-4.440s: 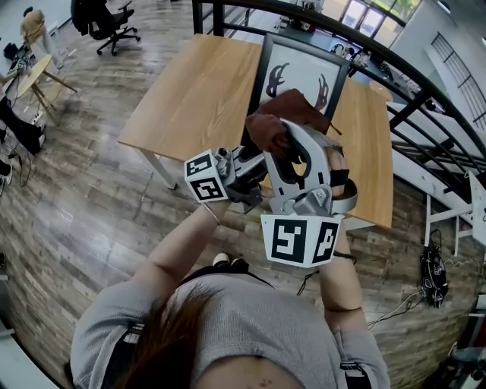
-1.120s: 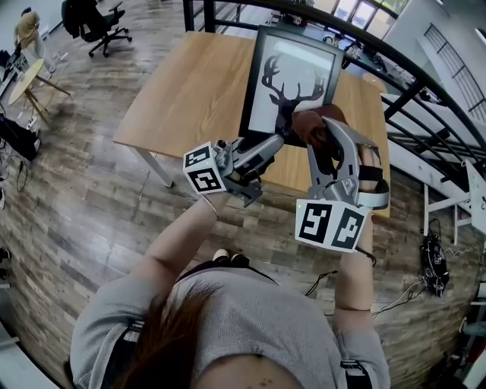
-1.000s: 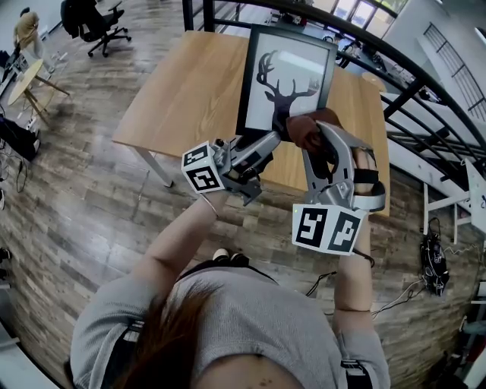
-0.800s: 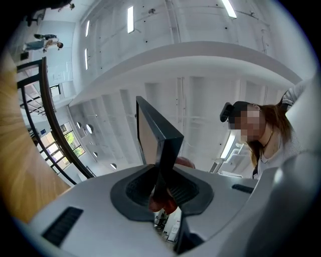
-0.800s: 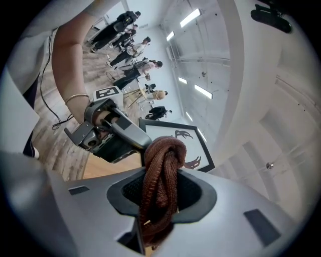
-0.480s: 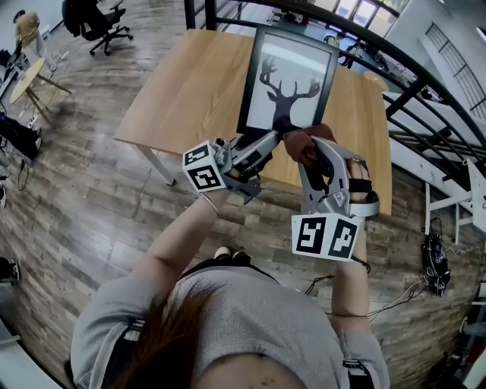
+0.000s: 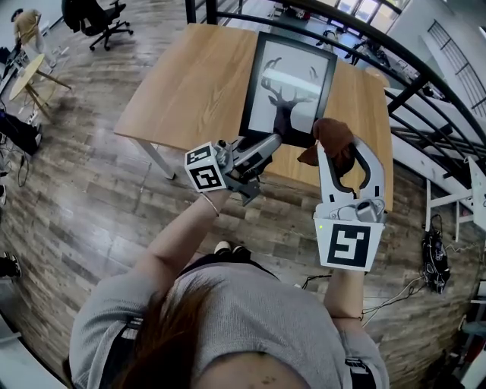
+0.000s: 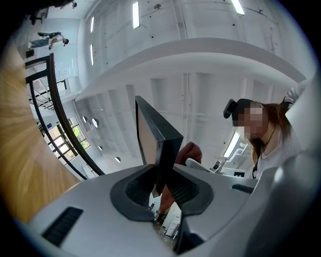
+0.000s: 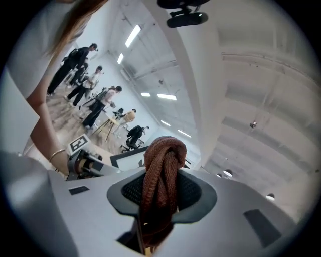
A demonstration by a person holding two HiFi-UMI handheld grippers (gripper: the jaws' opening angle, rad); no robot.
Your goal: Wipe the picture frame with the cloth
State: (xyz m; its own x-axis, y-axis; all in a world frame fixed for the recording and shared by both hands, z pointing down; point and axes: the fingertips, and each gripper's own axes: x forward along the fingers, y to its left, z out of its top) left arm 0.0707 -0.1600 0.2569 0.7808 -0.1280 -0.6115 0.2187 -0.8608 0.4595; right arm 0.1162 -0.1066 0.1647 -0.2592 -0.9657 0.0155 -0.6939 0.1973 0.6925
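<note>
The left hand-held gripper (image 8: 161,186) is clamped on the lower edge of the picture frame (image 7: 287,76): its own view shows the dark frame edge standing between the two ribbed pads (image 8: 138,188), jaws narrowed onto it. In the head view this gripper reaches from the centre of the frame up to the picture frame's bottom edge. The picture frame, black-edged with a deer silhouette on a pale ground, sits at upper centre of that view and is held up over the wooden counter (image 7: 190,83).

The right hand-held gripper (image 9: 159,193) is closed on a bunched brown cloth (image 9: 160,165), which rises in a thick fold above the pads. In the head view the cloth lies right of centre, at the picture frame's lower right corner; whether it touches the picture frame there cannot be told.

Beyond the counter, a plank floor (image 7: 83,197) fills the left side. A black railing (image 7: 425,91) curves across the upper right, and an office chair (image 7: 99,19) stands at the upper left.
</note>
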